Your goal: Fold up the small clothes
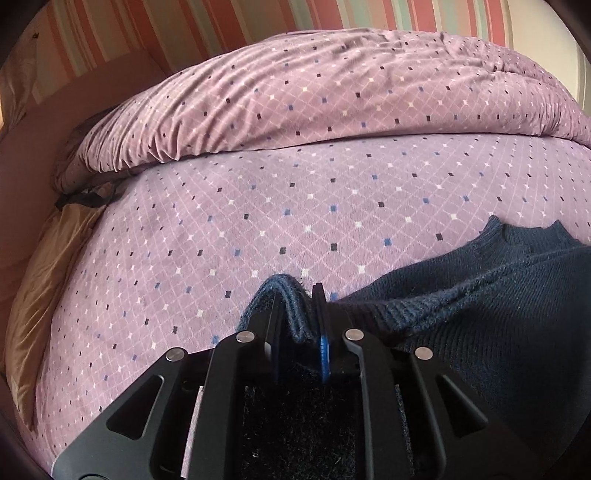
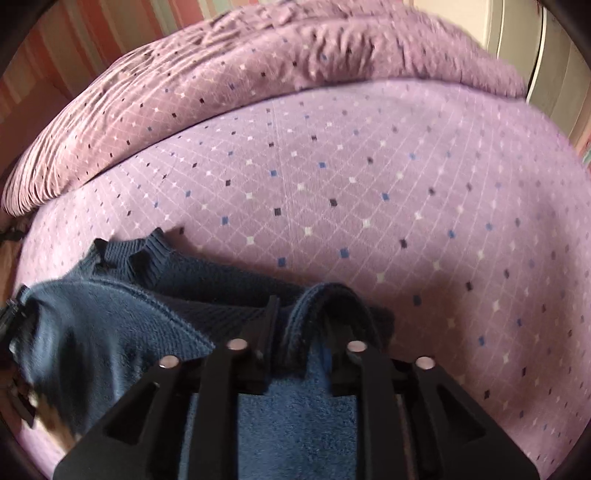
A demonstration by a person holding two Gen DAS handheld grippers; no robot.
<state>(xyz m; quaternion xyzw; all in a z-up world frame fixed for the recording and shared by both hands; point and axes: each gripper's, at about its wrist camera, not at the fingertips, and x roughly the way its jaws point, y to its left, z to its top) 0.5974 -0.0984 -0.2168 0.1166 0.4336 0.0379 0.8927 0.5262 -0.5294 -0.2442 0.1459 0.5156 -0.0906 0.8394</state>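
Note:
A dark navy knit sweater [image 1: 480, 295] lies on a purple patterned bedsheet [image 1: 295, 206]. My left gripper [image 1: 297, 299] is shut on a bunched fold of the sweater's edge, and the cloth arches up between its fingers. The rest of the garment spreads to the right, with its ribbed collar at the far edge. In the right wrist view my right gripper [image 2: 314, 306] is shut on another fold of the same sweater [image 2: 110, 325], which spreads to the left with the ribbed collar [image 2: 140, 251] behind. The bedsheet [image 2: 369, 184] stretches ahead.
A rumpled purple duvet [image 1: 314, 92] is heaped along the back of the bed, and it also shows in the right wrist view [image 2: 221, 74]. A tan pillow [image 1: 55, 258] lies at the left edge. A striped wall [image 1: 184, 33] stands behind.

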